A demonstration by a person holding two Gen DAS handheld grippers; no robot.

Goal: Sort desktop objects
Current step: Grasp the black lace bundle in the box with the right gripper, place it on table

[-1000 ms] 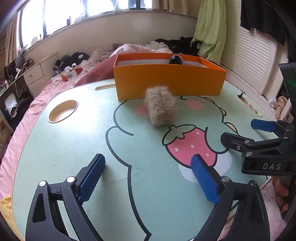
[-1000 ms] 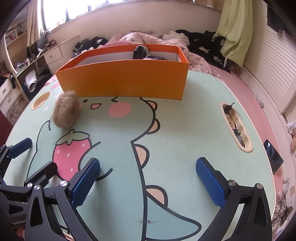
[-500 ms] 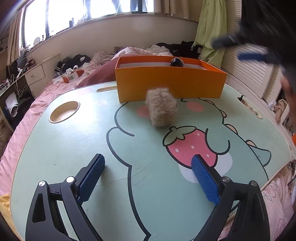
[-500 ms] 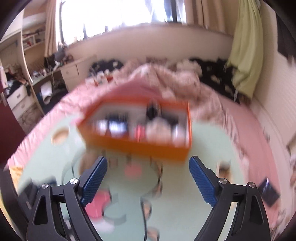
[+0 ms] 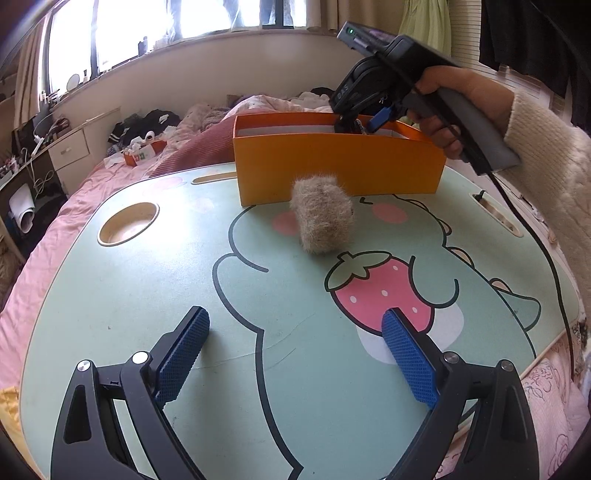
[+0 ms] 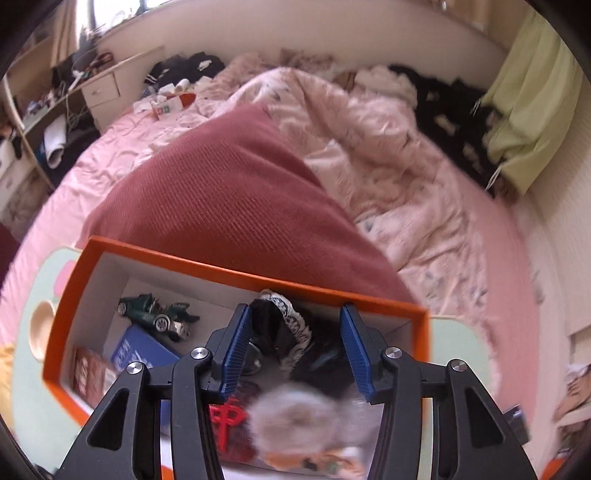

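A lived-in home bedroom: a bed (image 6: 424, 155) with rumpled pink bedding fills the far side, clothes (image 6: 184, 70) strewn there, drawers (image 5: 70, 151) at far left under the window (image 5: 122, 29).

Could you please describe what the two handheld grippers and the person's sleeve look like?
Both grippers, left and right, have black angular frames with silver bolts and blue textured pads. The right one has a grey pistol handle, white lettering, a green light and a trailing black cable. The sleeve is fuzzy cream knit.

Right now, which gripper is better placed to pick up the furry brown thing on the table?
Left. The left gripper faces the furry brown thing with open jaws and bare table between. The right gripper is over the orange box, aimed at its contents.
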